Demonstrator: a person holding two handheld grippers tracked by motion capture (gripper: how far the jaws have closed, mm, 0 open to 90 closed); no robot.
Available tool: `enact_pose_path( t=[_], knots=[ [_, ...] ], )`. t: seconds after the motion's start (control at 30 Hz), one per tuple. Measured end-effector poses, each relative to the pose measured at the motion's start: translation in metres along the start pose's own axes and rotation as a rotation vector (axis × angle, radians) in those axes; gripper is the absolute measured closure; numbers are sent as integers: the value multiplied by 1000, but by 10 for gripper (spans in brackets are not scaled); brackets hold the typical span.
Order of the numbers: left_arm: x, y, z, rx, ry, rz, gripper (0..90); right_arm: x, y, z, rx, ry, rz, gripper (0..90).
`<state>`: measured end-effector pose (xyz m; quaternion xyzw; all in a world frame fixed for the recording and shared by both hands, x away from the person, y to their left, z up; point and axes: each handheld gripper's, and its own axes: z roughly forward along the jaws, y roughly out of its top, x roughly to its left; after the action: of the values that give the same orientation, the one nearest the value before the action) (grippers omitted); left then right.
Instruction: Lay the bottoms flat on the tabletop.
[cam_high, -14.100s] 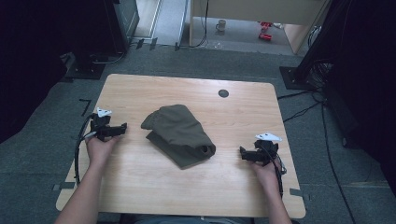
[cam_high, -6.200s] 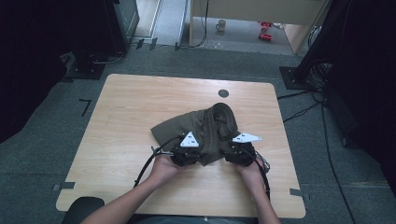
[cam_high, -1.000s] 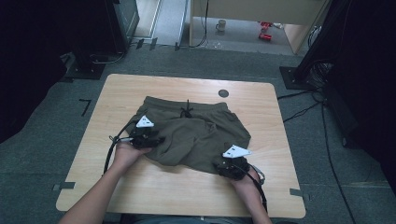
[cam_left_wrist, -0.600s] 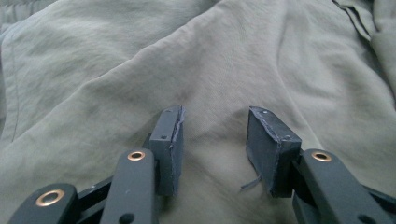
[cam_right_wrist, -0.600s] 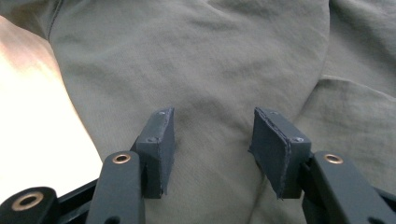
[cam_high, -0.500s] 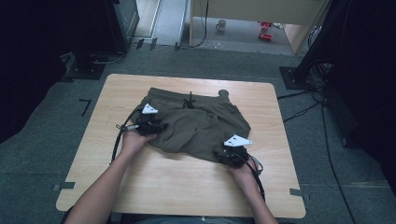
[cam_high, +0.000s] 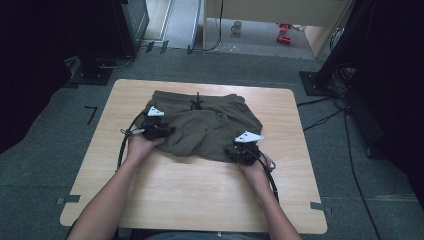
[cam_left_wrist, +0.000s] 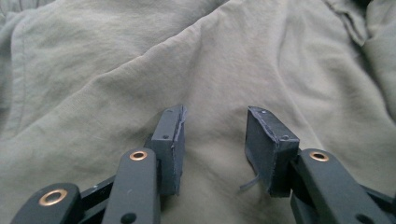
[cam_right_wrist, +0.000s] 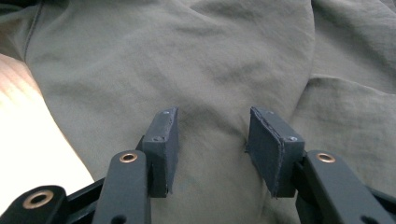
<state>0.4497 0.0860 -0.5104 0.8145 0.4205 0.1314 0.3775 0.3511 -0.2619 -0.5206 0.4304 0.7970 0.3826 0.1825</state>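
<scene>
**Shorts spread on the wooden table, both grippers at the fabric**

Wooden table (cam_high: 200, 200) is carrying the olive shorts (cam_high: 210, 125), which are lying rumpled across its far half, waistband and drawstring toward the far edge. I am resting my left gripper (cam_high: 162, 131) on the shorts' left leg and my right gripper (cam_high: 240, 152) at their near right hem. Both pairs of jaws are standing apart over flat cloth, having just been closing, with no fold pinched between them. Grey carpet is lying around the table.
</scene>
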Motion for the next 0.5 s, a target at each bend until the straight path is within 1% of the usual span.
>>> enact_pose_path(
  t=[0.07, 0.1, 0.13, 0.2, 0.23, 0.37, 0.43, 0.47, 0.5],
  knots=[
    [1, 1, 1, 2, 16, 10, 571, -4, 6, 4, 12, 0, -3, 527],
    [3, 2, 2, -4, 19, -4, 569, -5, 9, 8, 12, 0, -2, 527],
    [3, 2, 2, -4, 19, -4, 566, -5, 9, 8, 12, 0, -2, 527],
    [5, 1, 2, -15, 10, -26, 560, -7, 11, 11, 8, -5, 3, 527],
    [5, 1, 2, -14, 7, -28, 541, -7, 11, 12, 0, -13, 9, 527],
    [3, 1, 2, -15, 3, -18, 505, -6, 10, 12, -7, -14, 17, 519],
    [4, 0, 2, -20, -1, -28, 502, -6, 12, 10, 9, -11, 19, 513],
    [4, 0, 2, -24, -5, -36, 502, -7, 14, 7, 7, -11, 24, 532],
    [4, 0, 2, -27, -7, -43, 502, -7, 14, 7, 7, -11, 24, 532]
  ],
)
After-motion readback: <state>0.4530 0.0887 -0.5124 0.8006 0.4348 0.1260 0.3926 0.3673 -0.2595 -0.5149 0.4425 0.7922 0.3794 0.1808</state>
